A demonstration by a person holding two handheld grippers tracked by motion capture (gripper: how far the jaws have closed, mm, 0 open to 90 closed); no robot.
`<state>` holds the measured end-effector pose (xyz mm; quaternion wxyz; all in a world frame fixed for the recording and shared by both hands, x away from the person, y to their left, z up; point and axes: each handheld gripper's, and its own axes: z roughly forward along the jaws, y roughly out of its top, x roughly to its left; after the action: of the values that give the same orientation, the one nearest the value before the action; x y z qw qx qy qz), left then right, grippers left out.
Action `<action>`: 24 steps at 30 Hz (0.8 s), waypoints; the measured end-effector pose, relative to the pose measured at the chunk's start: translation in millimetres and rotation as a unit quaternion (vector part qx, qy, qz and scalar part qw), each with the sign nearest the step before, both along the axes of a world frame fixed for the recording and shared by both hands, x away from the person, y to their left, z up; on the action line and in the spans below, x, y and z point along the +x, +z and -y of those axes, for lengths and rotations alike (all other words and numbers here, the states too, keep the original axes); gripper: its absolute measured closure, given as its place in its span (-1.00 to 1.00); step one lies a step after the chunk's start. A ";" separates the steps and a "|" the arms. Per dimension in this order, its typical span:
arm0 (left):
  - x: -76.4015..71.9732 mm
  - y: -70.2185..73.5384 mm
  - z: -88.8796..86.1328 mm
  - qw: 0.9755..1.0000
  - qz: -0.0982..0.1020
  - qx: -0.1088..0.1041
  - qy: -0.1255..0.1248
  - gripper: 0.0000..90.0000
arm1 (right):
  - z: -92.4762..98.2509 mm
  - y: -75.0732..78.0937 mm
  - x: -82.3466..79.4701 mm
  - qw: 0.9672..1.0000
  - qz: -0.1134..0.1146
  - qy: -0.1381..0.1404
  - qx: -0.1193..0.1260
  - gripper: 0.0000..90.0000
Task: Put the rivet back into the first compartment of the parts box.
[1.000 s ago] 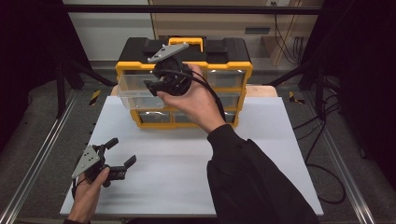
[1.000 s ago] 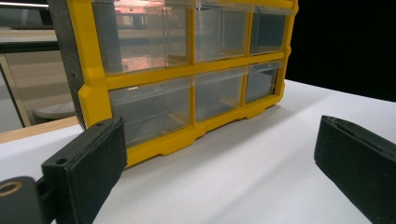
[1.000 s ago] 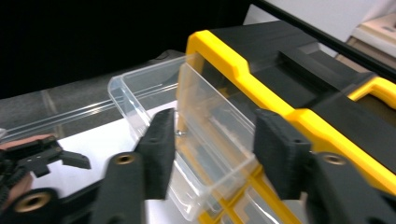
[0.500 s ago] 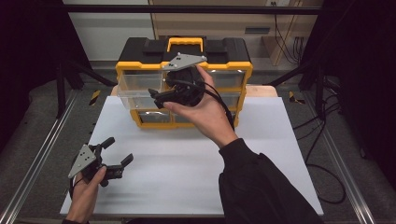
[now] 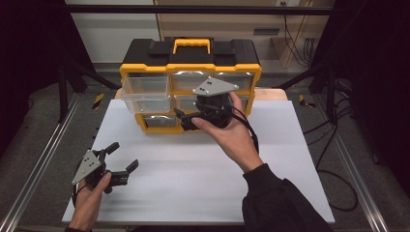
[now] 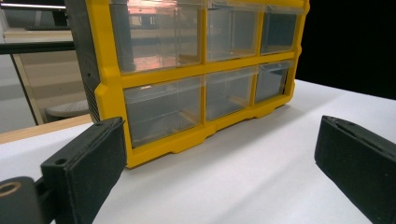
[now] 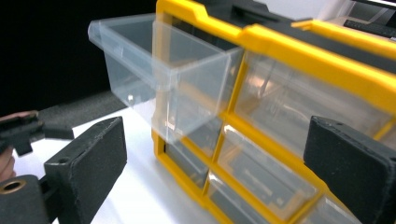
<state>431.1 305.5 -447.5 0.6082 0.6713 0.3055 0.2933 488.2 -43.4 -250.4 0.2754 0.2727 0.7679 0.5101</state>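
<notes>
From the high view, a yellow-and-black drawer cabinet (image 5: 190, 82) stood at the far side of the white counter (image 5: 193, 179), its clear top-left drawer (image 5: 145, 92) pulled out toward the person. The right tool (image 5: 186, 120), held in front of the cabinet's middle drawers, had just been opening its jaws, with nothing between them. The left tool (image 5: 124, 157) rested low near the counter's front left corner, jaws spread and empty, well apart from the cabinet.

In the left gripper view, the cabinet (image 6: 187, 74) stood on the counter beyond the two wide-set black jaws.

In the right gripper view, the pulled-out drawer (image 7: 159, 70) jutted from the cabinet's top row, above and between the parted jaws, untouched; it looked empty.
</notes>
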 end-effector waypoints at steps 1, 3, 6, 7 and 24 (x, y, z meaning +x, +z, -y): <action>-0.2 -0.2 0.2 1.000 0.000 0.002 0.000 -0.95 | 2.7 -3.5 -1.6 1.000 0.000 0.001 -0.002 -0.88; -0.2 -0.1 0.5 1.000 0.000 0.003 0.000 -0.95 | 7.5 -10.2 -4.5 1.000 0.001 0.000 -0.006 -0.88; 0.5 -0.2 1.3 1.000 -0.001 0.005 0.000 -0.95 | 14.9 -17.9 -9.8 1.000 0.000 -0.005 -0.003 -0.83; 0.7 -0.1 1.8 1.000 0.000 0.006 -0.001 -0.95 | 17.3 -20.0 -11.4 1.000 -0.003 -0.005 0.001 -0.83; 1.3 -0.1 2.4 1.000 -0.001 0.010 0.003 -0.95 | 63.2 -57.0 -27.5 0.999 0.008 -0.036 0.029 -0.73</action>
<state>432.4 303.1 -447.6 0.6003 0.6769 0.3049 0.2975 460.7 -106.6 -307.4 0.2914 0.3040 0.7406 0.5237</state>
